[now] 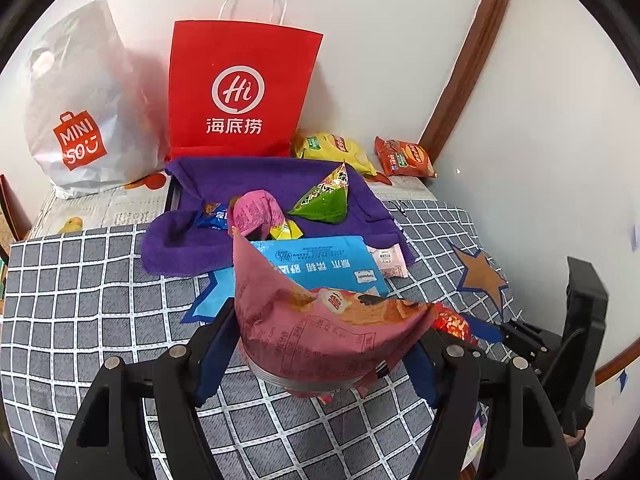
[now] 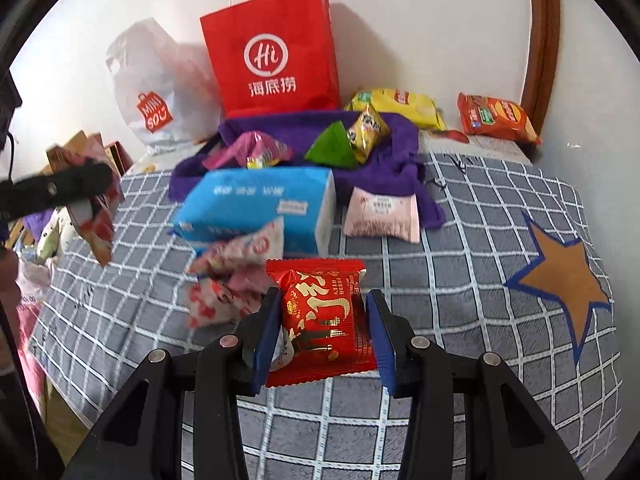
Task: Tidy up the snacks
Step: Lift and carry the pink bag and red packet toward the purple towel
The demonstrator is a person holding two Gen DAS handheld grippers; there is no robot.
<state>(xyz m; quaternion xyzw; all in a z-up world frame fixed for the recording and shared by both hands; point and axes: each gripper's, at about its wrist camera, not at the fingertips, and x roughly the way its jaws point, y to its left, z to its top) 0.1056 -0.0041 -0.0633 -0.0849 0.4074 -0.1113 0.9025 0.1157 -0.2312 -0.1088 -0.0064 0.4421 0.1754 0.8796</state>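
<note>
My left gripper is clamped on a pink snack bag, lifted above the checked cloth; the bag fills the gap between both blue pads. In the right wrist view that same gripper sits far left, blurred, with the bag hanging under it.

My right gripper brackets a red snack packet lying on the checked cloth. The pads stand just beside the packet's edges; I can't tell if they're actually pressing it, probably not quite.

Just ahead of the red packet: a blurred pink-white packet, then a blue tissue pack, and a pale pink pouch to its right. Behind those, a purple towel carries a green triangular packet, a gold packet and a magenta packet.

At the wall: red paper bag, white Miniso bag, yellow chip bag, orange chip bag.
</note>
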